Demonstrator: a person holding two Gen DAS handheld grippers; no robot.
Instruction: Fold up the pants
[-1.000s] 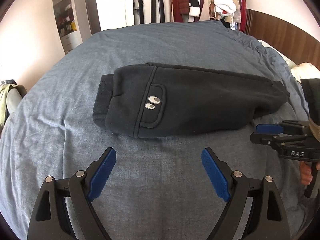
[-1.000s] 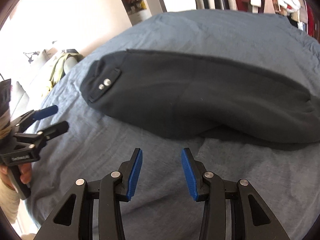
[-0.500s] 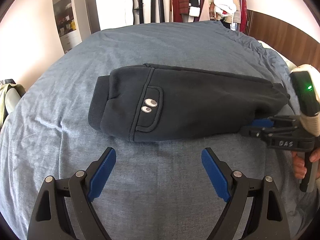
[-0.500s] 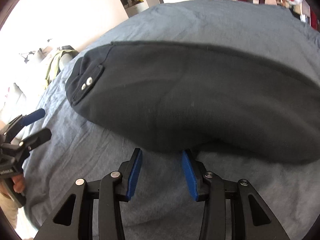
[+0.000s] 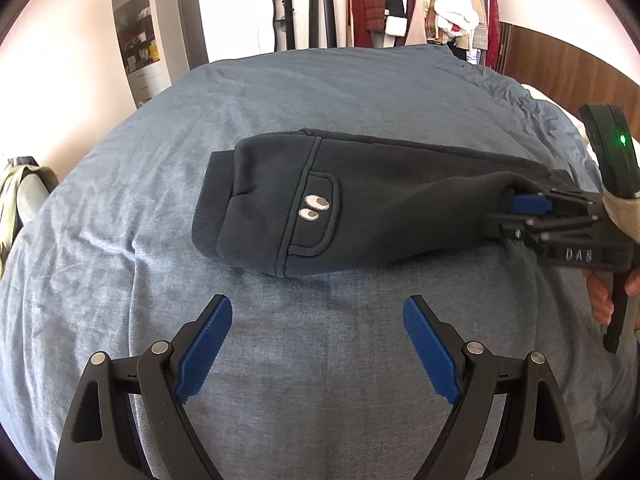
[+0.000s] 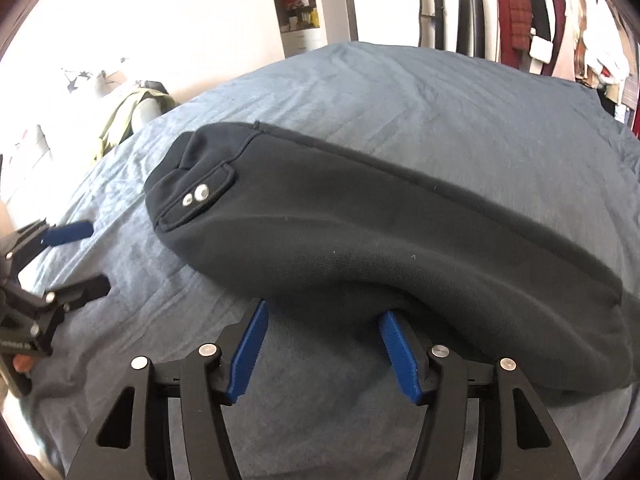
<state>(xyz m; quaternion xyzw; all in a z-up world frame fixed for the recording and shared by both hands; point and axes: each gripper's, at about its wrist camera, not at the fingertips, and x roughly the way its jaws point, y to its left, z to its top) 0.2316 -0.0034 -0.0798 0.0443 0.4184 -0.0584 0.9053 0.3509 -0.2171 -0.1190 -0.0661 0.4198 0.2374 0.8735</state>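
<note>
Pants (image 5: 360,216) are lying across the middle of the bed (image 5: 320,92), dark sweatpants folded lengthwise into one long strip, with the ribbed waistband on your left and the little pocket flap with two snaps (image 5: 314,207) facing up. Your left gripper (image 5: 318,344) hangs over bare blue blanket just short of the near edge of the pants, jaws spread wide with nothing between them. Your right gripper (image 6: 322,334) is pushed in at the near edge further toward the leg end, jaws partly open, tips tucked under the fabric, which bulges up over them. From the left wrist view it looks like cloth is draped around the blue pads (image 5: 528,203), but the jaws aren't clamped on it. Around you: a clothes rack (image 5: 424,4) past the far end, a wooden headboard (image 5: 560,68) off to the right, and an olive garment (image 6: 128,116) beside the bed.
</note>
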